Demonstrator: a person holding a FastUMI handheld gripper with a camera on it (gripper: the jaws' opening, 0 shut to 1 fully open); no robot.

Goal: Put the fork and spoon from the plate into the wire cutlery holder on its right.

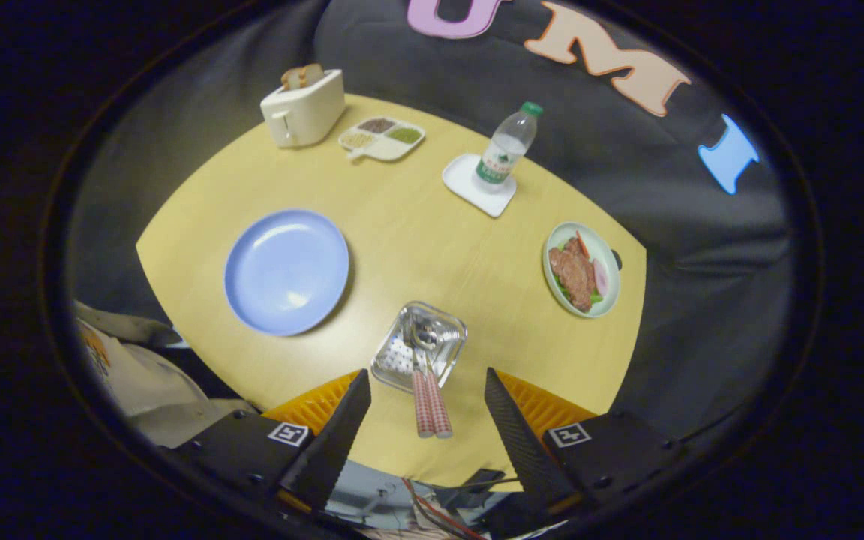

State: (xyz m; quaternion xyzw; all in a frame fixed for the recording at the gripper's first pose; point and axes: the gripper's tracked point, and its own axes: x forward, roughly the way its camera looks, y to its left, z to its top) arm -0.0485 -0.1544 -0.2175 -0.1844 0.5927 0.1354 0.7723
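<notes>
Spread wide and gripping nothing, my hand-held gripper [427,390] hangs above the bench [432,232], the fork and spoon [429,390] standing between its fingers in the wire cutlery holder [418,346], right of the blue plate [286,271].

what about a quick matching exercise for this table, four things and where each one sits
Things:
1. water bottle
2. fork and spoon
3. toaster
4. blue plate

Places:
A. bare, left of the cutlery holder
B. heads inside the cutlery holder, handles between the open fingers of the gripper
C. standing on a white coaster
D. far edge of the table, beside the divided snack dish

Pairs: 1-C, 2-B, 3-D, 4-A
</notes>
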